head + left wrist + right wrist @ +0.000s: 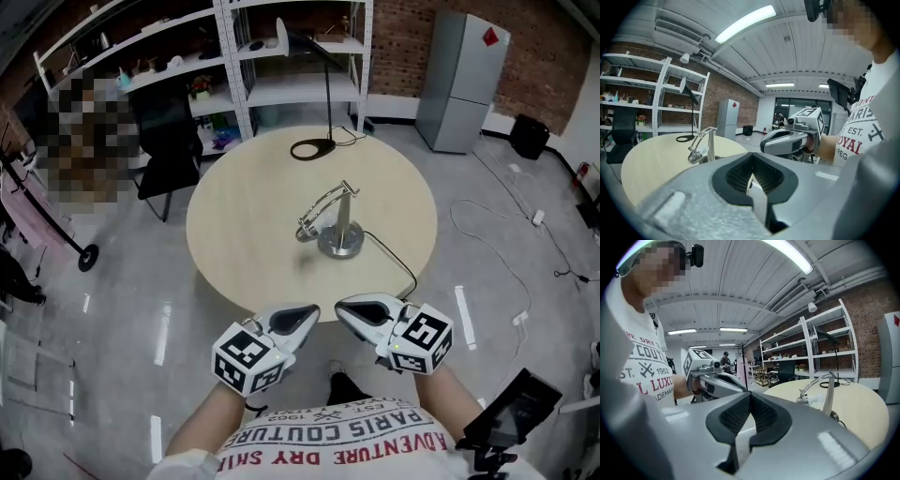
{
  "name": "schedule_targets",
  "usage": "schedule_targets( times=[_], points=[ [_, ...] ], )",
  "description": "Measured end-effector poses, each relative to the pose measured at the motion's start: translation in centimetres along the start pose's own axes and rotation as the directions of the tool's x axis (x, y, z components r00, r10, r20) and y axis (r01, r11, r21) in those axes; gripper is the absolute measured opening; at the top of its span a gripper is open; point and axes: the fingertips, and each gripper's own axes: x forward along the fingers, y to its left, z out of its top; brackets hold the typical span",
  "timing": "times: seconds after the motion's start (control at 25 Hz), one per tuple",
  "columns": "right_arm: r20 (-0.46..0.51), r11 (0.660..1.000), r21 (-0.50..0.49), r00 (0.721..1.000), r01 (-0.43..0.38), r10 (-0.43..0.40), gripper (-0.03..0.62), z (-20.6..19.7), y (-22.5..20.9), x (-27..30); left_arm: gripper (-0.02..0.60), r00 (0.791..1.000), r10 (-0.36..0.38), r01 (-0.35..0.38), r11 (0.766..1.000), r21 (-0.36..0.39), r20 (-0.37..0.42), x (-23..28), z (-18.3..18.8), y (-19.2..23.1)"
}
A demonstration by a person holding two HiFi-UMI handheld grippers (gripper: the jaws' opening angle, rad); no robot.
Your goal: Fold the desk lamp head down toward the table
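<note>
A silver desk lamp (pixel 339 225) stands on its round base in the middle of the round wooden table (pixel 244 211). Its curved arm arches over to the left, and the head (pixel 306 232) hangs low, close to the tabletop. The lamp also shows in the left gripper view (pixel 704 144) and in the right gripper view (pixel 825 391). My left gripper (pixel 307 313) and right gripper (pixel 345 307) hover side by side at the table's near edge, well short of the lamp. Both are shut with nothing between the jaws (pixel 751 176) (pixel 743 414).
A tall black lamp (pixel 325 89) with a ring base stands at the table's far edge. The silver lamp's black cable (pixel 394 258) runs off the right side. Beyond the table are white shelves (pixel 234 56), a black chair (pixel 169 141) and a grey fridge (pixel 464 80).
</note>
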Motion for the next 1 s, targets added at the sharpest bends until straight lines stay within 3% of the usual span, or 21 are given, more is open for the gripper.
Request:
schedule_targets(
  times=[0.32,0.72,1.0],
  points=[
    [0.01,0.999,-0.024,0.999,0.039,-0.038,0.003,1.0,3.5,-1.3,0.0,0.999,-0.019,0.018,0.999,0.047,0.032,-3.1,1.6,-2.9],
    [-0.016,0.998,-0.03,0.998,0.063,-0.064,0.003,0.5,4.4,-1.1,0.0,0.999,0.016,-0.018,0.999,0.038,0.049,-4.8,1.4,-2.9],
    [-0.022,0.997,0.001,0.997,0.076,-0.076,0.003,-0.2,5.2,-1.3,0.0,1.0,-0.002,0.001,0.999,0.046,0.016,-4.1,0.4,-4.6]
  ],
)
